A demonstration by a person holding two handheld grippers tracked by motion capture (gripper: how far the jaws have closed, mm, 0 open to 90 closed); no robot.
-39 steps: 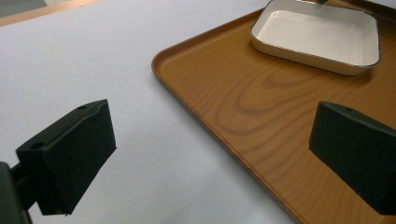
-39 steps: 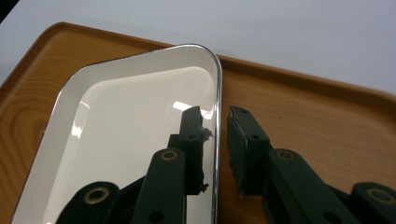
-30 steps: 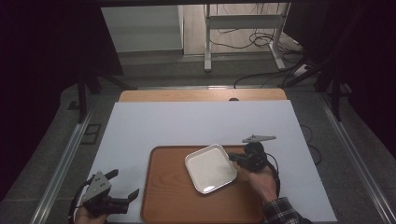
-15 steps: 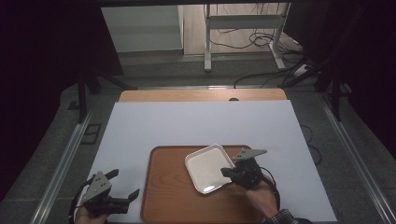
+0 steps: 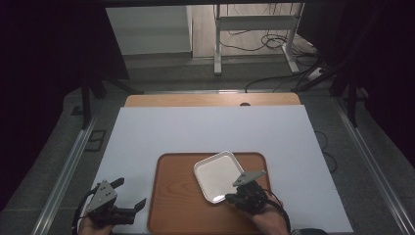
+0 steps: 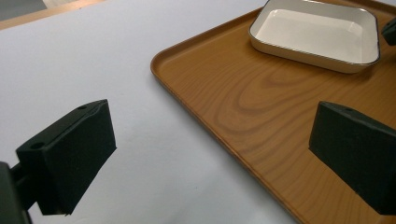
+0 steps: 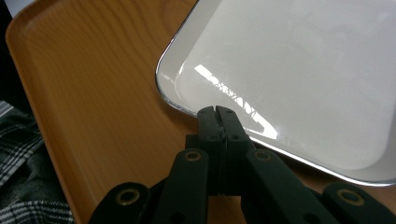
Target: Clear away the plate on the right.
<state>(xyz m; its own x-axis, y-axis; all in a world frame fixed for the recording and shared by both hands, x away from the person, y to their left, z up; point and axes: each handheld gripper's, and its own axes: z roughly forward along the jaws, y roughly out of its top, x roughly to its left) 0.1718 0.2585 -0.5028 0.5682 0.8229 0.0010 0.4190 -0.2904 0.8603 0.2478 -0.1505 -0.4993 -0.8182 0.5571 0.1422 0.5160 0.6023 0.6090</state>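
Right tongs (image 7: 218, 112) are noted closed against the near rim of the shallow white rectangular enamel dish (image 5: 218, 175) on the brown wooden tray (image 5: 173, 205), left tongs (image 5: 128, 196) open over the worktop; a grip check is judged next.

White table (image 5: 205, 132), wooden tray (image 5: 176, 205)

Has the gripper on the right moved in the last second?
Yes. The right gripper has drawn back toward the person, from beside the white dish to the dish's near edge over the wooden tray.
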